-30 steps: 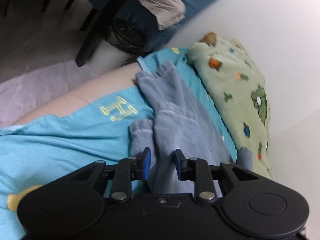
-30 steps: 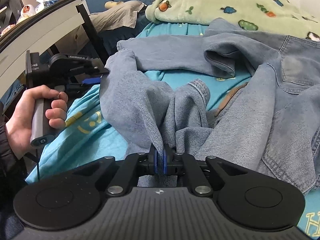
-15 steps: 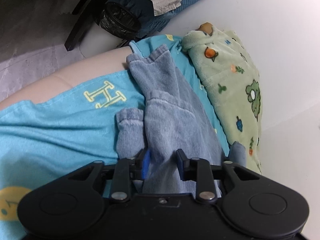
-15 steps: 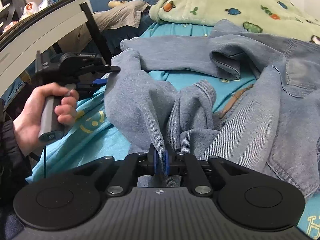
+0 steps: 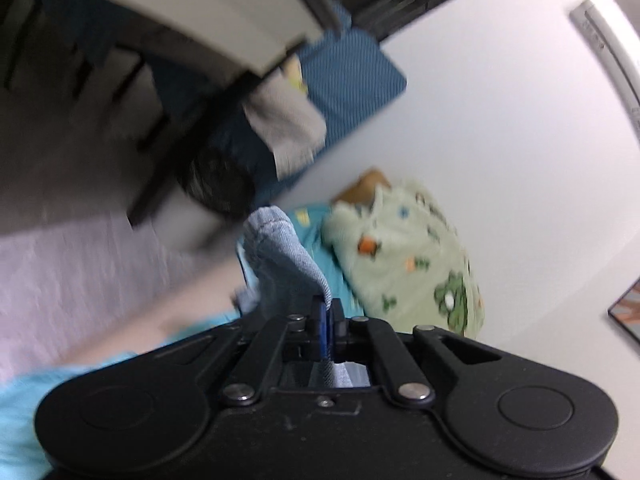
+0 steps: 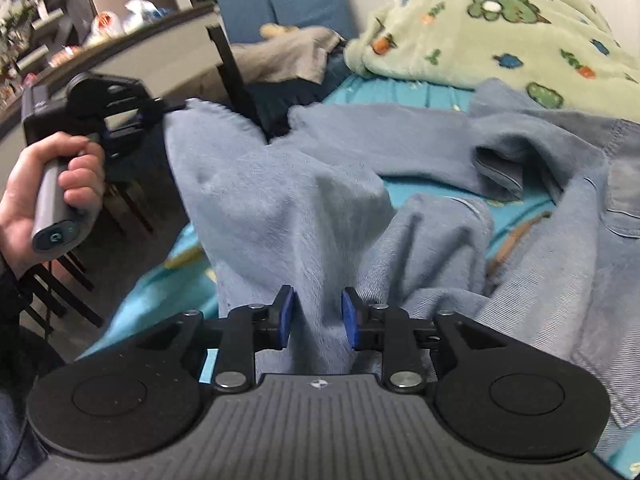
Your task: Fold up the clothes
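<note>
Left black two-finger gripper [image 5: 329,312], seen also from the right wrist view [image 6: 160,114], clamped tight on a hem of the faded blue denim jeans [image 6: 288,208], blue pads pressed together with cloth pinched between. Denim rising from that grip in a rounded fold [image 5: 280,252], lifted clear of the bed. Gripped by a bare left hand [image 6: 44,192] around the grey handle, out past the bed's edge.

Right black two-finger gripper [image 6: 316,316] standing apart at a middling width, blue pads [image 6: 286,316] on either side of a hanging drape of denim, not closed on it. Whether the pads touch the cloth, hard to tell.

Rest of the jeans sprawled crumpled across the turquoise printed bedsheet [image 6: 424,92], waistband and pocket end heaped to the right, one leg stretched toward the far side.

Pale green fleece blanket with frog and carrot print [image 6: 500,28] bunched at the head of the bed, just beside the jeans, against the white wall [image 5: 500,120]. Dark blue cushioned chair [image 6: 292,0] with beige cloth [image 6: 288,56] draped on it beyond the bed. Black-legged desk with pale top [image 6: 168,44] close on the left, cluttered, one leg right behind the lifted denim. Left wrist view blurred.
</note>
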`<state>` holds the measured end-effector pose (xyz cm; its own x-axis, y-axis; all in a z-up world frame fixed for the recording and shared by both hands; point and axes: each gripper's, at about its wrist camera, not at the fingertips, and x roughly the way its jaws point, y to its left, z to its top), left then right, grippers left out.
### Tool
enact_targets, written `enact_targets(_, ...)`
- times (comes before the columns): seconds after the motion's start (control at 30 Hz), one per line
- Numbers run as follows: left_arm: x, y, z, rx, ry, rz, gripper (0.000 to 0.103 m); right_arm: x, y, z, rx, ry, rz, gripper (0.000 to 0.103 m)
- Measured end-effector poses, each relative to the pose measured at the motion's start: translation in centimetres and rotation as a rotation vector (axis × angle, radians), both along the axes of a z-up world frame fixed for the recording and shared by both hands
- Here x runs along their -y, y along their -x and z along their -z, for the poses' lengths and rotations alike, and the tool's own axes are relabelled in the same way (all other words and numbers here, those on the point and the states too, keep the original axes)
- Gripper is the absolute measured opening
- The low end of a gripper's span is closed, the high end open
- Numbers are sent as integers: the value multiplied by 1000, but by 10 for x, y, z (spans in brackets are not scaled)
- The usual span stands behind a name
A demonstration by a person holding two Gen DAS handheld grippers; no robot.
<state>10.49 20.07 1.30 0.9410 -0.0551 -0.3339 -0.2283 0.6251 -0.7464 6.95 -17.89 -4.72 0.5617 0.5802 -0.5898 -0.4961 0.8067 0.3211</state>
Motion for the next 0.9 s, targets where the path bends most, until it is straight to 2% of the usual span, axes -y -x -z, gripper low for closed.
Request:
enact_targets(0.17, -53, 33, -25, 0, -29, -137, 1, 1, 3, -10, 17, -37, 13, 29)
enact_targets(0.23, -74, 44, -22, -27, -23, -197, 1, 4, 2, -10, 15, -34, 35, 29)
enact_targets(0.4, -109, 47, 24, -181, 0, -255, 1, 14, -3, -7, -14, -23, 101, 29)
enact_targets(0.5, -119, 47, 59, -276, 54, -271, 1, 17, -6, -4, -19, 6, 124, 29)
enact_targets(0.53, -121, 45, 67, -325, 52, -273, 1, 18, -7, -2, -23, 12, 127, 29)
enact_targets(0.63, -127, 42, 76, -386, 63, -264, 4, 18, -11, 0, -29, 24, 132, 29)
enact_targets(0.7, -126, 42, 74, -399, 57, -248, 10, 18, -13, -1, -26, 28, 134, 29)
enact_targets(0.73, -124, 42, 70, -409, 37, -240, 16, 18, -13, -1, -22, 27, 134, 30)
enact_targets(0.77, -122, 42, 67, -417, 16, -232, 27, 19, -13, -2, -18, 26, 137, 30)
enact_targets(0.87, -107, 52, 52, -396, -63, -209, 45, 24, -11, -5, -6, 23, 151, 30)
enact_targets(0.9, -100, 54, 46, -392, -96, -198, 48, 27, -10, -7, -2, 18, 158, 30)
